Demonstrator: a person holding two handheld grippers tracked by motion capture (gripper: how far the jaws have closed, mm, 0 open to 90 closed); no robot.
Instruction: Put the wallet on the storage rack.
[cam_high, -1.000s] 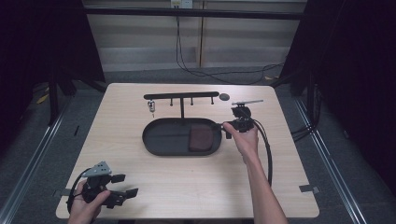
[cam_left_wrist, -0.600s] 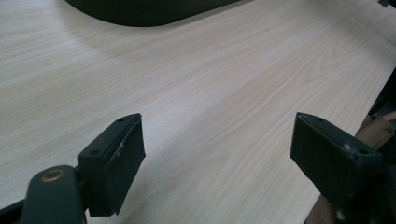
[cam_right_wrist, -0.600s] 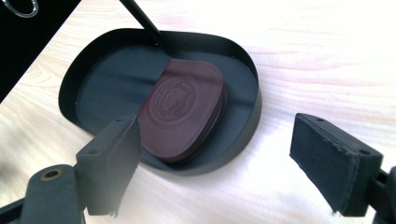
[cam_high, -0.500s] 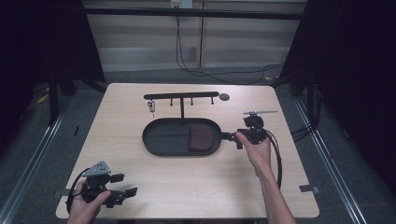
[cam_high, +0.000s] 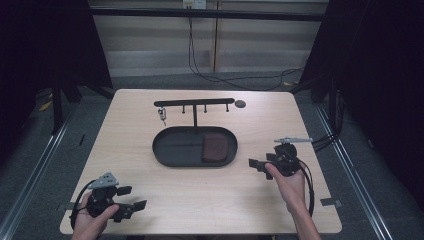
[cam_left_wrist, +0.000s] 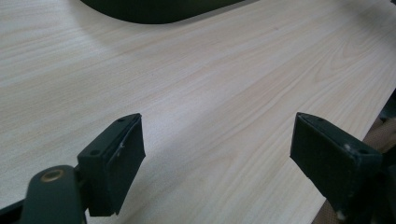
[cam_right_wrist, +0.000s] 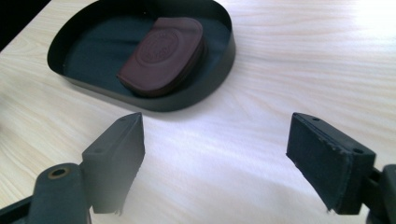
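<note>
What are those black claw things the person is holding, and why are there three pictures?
They are hand-held grabbing tools. A person holds the left gripper and the right gripper, one in each hand. One picture comes from a camera above the table. The other two come from small cameras riding on each tool, looking past its black jaws. Both tools are open and hold nothing. On the table lies a dark tray with a brown pouch inside. Behind it stands a rack with a key hanging from it.
</note>
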